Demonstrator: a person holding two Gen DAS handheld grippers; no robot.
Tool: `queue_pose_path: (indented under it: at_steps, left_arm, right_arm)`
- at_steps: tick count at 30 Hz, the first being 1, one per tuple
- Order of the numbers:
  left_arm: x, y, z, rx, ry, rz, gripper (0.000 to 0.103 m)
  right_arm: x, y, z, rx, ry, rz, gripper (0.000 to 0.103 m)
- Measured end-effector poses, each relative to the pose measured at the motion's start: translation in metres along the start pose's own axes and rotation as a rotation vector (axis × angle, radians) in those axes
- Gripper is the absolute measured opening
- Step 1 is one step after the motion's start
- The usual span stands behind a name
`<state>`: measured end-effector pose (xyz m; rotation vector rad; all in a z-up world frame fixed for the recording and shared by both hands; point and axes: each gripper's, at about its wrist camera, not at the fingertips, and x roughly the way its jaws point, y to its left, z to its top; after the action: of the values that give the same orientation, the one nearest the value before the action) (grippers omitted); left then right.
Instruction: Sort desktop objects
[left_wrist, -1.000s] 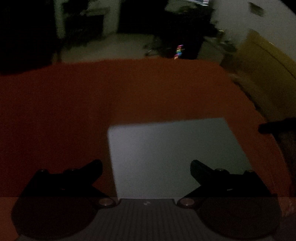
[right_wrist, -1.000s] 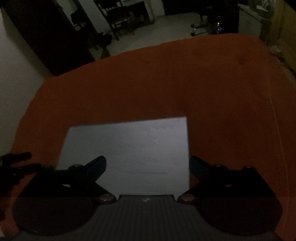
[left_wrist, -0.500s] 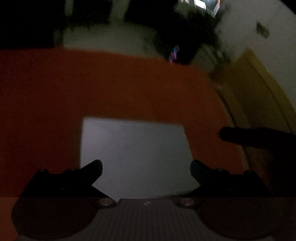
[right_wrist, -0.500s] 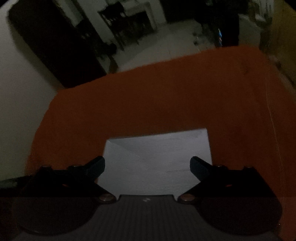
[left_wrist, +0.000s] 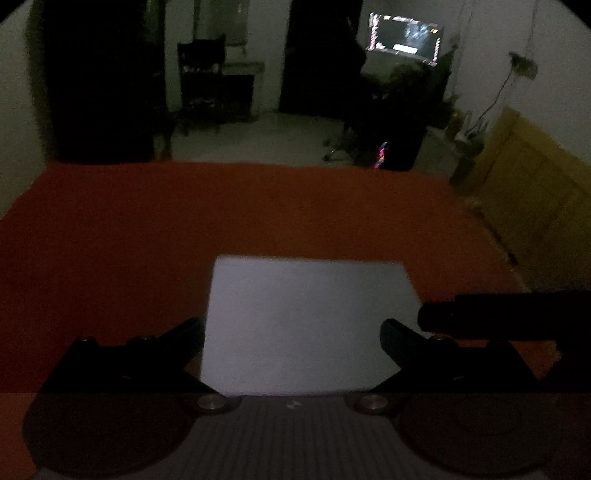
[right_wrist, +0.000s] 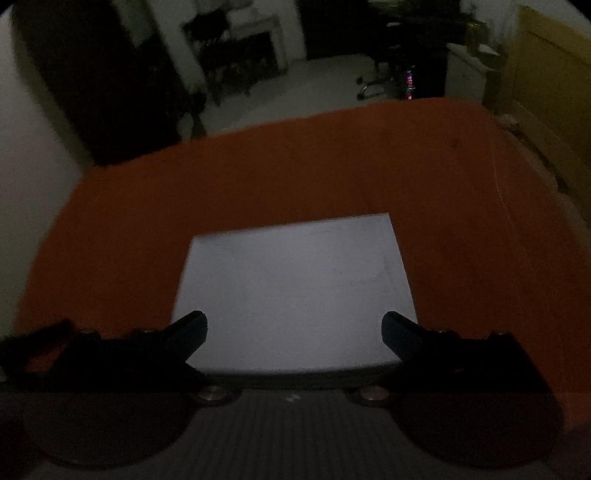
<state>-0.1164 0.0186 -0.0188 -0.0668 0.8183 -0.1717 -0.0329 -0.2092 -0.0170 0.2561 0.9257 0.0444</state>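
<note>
A pale white sheet (left_wrist: 306, 317) lies flat on an orange tablecloth (left_wrist: 184, 229) in a dim room. My left gripper (left_wrist: 291, 332) hovers over the sheet's near edge, open, with nothing between its fingers. The dark tip of the other gripper (left_wrist: 480, 314) pokes in from the right of the left wrist view. In the right wrist view the same white sheet (right_wrist: 295, 284) lies ahead, and my right gripper (right_wrist: 293, 328) stands open above its near part, holding nothing. A dark piece of the left gripper (right_wrist: 33, 343) shows at the left edge there.
The orange tablecloth (right_wrist: 332, 162) covers the table out to its far edge. A yellow cabinet (left_wrist: 528, 192) stands by the table's right side. Beyond are a pale floor, dark furniture (left_wrist: 214, 85), a lit screen (left_wrist: 404, 37) and an office chair (right_wrist: 384, 74).
Both cameras have tilted up, showing more of the room. The left wrist view swung so the sheet is centred between its fingers. The right gripper's tip reaches further into the left view.
</note>
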Motion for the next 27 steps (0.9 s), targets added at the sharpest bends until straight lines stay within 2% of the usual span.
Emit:
queue_pose_path:
  at_steps: [3, 7, 10, 13, 21, 27]
  left_arm:
    - [0.004, 0.003, -0.015, -0.04, 0.068, -0.007, 0.102]
    - [0.023, 0.024, -0.023, -0.111, 0.208, 0.027, 0.102]
    - [0.034, 0.032, -0.025, -0.108, 0.282, 0.044, 0.102]
    - [0.041, 0.029, -0.021, -0.113, 0.272, 0.059, 0.102]
    - [0.042, 0.019, -0.015, -0.136, 0.285, 0.041, 0.102]
    - [0.046, 0.006, -0.018, -0.101, 0.309, 0.029, 0.102]
  right_arm:
    - [-0.001, 0.008, -0.019, -0.038, 0.0, -0.016, 0.103]
    - [0.012, 0.013, -0.034, -0.076, 0.037, -0.016, 0.103]
    - [0.02, 0.008, -0.036, -0.064, 0.067, -0.031, 0.103]
    - [0.027, 0.003, -0.035, -0.067, 0.093, -0.038, 0.103]
    - [0.045, -0.009, -0.034, -0.077, 0.161, -0.054, 0.103]
    - [0.052, -0.022, -0.037, -0.064, 0.197, -0.066, 0.103]
